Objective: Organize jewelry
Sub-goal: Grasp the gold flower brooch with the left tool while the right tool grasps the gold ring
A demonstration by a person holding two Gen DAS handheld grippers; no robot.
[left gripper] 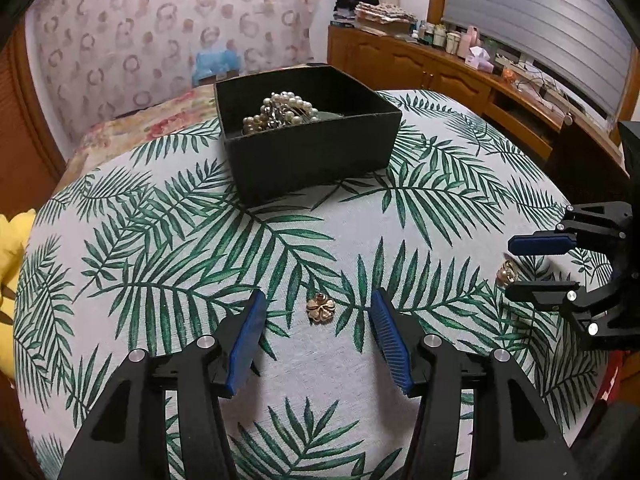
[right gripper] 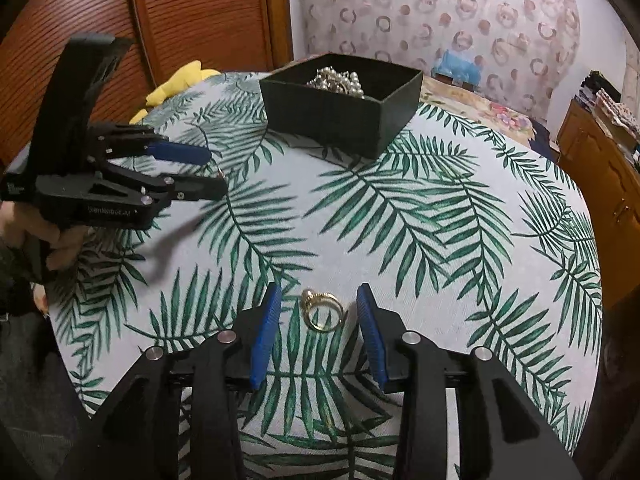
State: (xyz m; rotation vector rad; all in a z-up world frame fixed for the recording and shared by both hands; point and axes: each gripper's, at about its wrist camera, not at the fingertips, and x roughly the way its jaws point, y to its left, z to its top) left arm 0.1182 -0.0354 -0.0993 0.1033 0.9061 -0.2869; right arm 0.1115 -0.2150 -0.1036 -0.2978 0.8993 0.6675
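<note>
both grippers spread wide, holding nothing. our left gripper [left gripper: 318, 316] brackets a gold flower brooch [left gripper: 320, 309] on the palm-leaf cloth [left gripper: 400, 240]; our right gripper [right gripper: 318, 312] brackets a gold ring [right gripper: 322, 311]. black box [left gripper: 312, 152] with pearls [left gripper: 280, 112] sits far. we should drop low, centre each piece, then pinch gently.

A round table [left gripper: 120, 240] in a palm-leaf cloth stands before a ring-patterned curtain [left gripper: 160, 20], with a wooden sideboard [left gripper: 420, 64] under a shuttered window [left gripper: 540, 20] far right and slatted wooden doors [right gripper: 180, 12] left.
</note>
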